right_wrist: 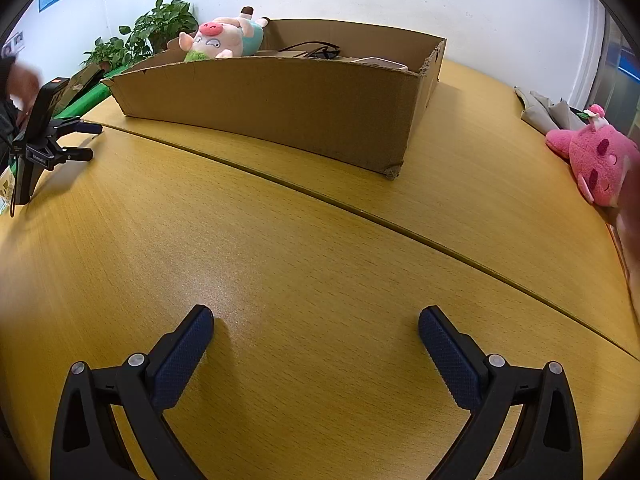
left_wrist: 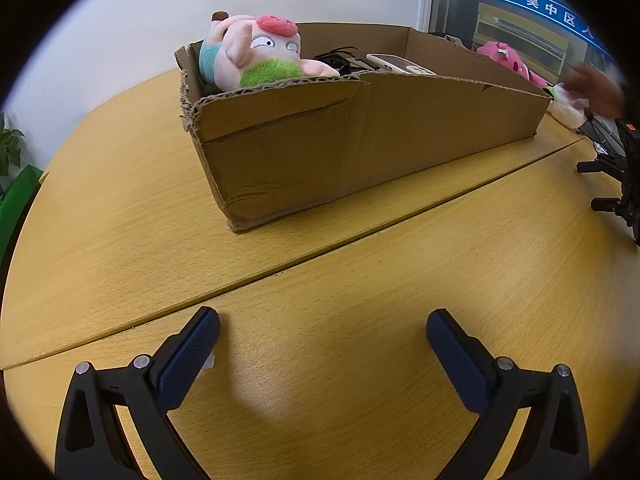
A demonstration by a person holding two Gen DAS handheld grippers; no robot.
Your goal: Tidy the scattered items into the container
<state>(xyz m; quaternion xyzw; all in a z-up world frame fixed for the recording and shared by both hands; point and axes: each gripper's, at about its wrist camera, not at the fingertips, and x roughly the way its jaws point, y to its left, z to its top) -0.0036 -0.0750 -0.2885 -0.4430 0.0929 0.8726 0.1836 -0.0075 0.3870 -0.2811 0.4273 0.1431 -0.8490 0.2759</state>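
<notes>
Left wrist view. The left tongs (left_wrist: 322, 334) stood wide open over the bare yellow wood-grain surface (left_wrist: 360, 280), holding nothing; whether the blue textured pads (left_wrist: 188, 354) touched the wood cannot be told. Beyond them sat the shallow brown cardboard box (left_wrist: 320, 140), already holding a pale pink plush pig with a red snout and teal shirt (left_wrist: 256, 54), some black cables (left_wrist: 340, 58) and a white flat device (left_wrist: 396, 63). A bright pink plush toy (left_wrist: 512, 60) lay past the box's far end — outside it, next to a blurred hand (left_wrist: 596, 88). The other handheld device (left_wrist: 616, 184) showed at the frame's right edge.

Right wrist view. The right tongs (right_wrist: 316, 330) were likewise spread wide and empty above the surface. The bright pink plush toy (right_wrist: 596, 160) lay at the right edge, well apart from the box (right_wrist: 280, 108), so it appeared to be the item left to tidy. It looked light, soft and compressible, unlikely to slip or break; a pinch across a limb or the thick body would probably hold best. Green potted plants (right_wrist: 152, 28) stood behind the box — not part of the task.
</notes>
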